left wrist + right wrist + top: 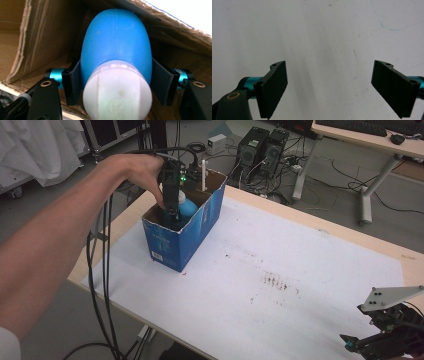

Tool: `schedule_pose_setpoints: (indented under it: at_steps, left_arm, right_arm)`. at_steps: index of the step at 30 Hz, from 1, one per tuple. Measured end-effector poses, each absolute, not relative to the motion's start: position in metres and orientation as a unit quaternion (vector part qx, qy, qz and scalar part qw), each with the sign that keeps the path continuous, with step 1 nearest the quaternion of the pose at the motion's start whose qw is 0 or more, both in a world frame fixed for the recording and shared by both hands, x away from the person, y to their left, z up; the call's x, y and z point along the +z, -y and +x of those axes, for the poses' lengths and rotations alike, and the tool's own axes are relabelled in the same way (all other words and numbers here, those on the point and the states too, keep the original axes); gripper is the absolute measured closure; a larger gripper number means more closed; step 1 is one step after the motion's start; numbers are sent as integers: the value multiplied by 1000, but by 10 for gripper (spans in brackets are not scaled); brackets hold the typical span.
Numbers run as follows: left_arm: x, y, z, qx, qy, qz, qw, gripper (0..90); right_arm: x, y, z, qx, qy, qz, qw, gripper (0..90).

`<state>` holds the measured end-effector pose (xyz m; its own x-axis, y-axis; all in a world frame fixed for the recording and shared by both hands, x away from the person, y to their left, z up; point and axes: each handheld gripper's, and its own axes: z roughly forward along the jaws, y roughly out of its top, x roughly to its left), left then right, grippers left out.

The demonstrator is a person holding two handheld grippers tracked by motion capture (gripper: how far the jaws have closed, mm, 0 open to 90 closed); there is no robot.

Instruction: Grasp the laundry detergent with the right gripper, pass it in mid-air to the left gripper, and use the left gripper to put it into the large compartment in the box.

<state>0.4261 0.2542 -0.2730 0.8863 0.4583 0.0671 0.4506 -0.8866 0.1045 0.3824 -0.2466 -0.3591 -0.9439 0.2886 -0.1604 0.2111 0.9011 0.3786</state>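
A blue cardboard box (192, 232) stands at the table's far left, its top open. My left gripper (171, 212) reaches down into it, held by a hand. In the left gripper view its two black pads (74, 82) press on both sides of a blue bottle with a white cap (117, 55), inside the box's brown walls (45, 35). The same blue bottle (187, 207) peeks out of the box in the high view. My right gripper (372, 340) rests at the table's near right corner, and its jaws (329, 87) stand wide apart over bare white paper.
White paper (280, 270) with small dark stains covers the wooden table (320, 222). A white stick-like item (203, 175) stands upright at the box's far end. Black cables (102, 285) hang off the left edge. Computer towers (262, 145) and another desk (370, 140) stand beyond the table.
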Motion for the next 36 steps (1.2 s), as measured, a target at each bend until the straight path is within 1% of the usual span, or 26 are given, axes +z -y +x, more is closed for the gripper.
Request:
schedule_pose_setpoints:
  at_steps: [5, 8, 10, 14, 19, 23, 27, 28, 33, 36]
  left_arm:
    - [-269, -254, 426, 54, -237, 968, 58, 295]
    - [-267, -255, 426, 53, -237, 968, 65, 292]
    - [-267, -255, 426, 55, -240, 967, 60, 291]
    - [-267, -256, 426, 59, -246, 966, 58, 259]
    - [-261, -256, 424, 65, -247, 965, 59, 249]
    - [-257, -255, 423, 66, -247, 965, 54, 223]
    - [-251, -254, 422, 71, -248, 965, 56, 206]
    - [-244, -253, 420, 78, -248, 964, 55, 205]
    - [-232, -249, 418, 88, -242, 965, 52, 204]
    - [-224, -246, 415, 96, -237, 965, 55, 187]
  right_arm:
    - [-360, 247, 382, 183, -969, 127, 106, 131]
    - [-360, 246, 381, 183, -969, 127, 105, 131]
    - [-360, 247, 381, 182, -969, 127, 105, 131]
    - [-360, 247, 381, 182, -969, 128, 104, 131]
    - [-362, 247, 381, 181, -969, 130, 103, 131]
    - [-362, 247, 381, 181, -970, 128, 103, 131]
    - [-362, 247, 380, 181, -970, 129, 103, 131]
    - [-362, 247, 380, 181, -970, 129, 103, 131]
    - [-362, 248, 380, 180, -970, 128, 103, 131]
    - [-362, 248, 380, 180, -970, 128, 103, 131]
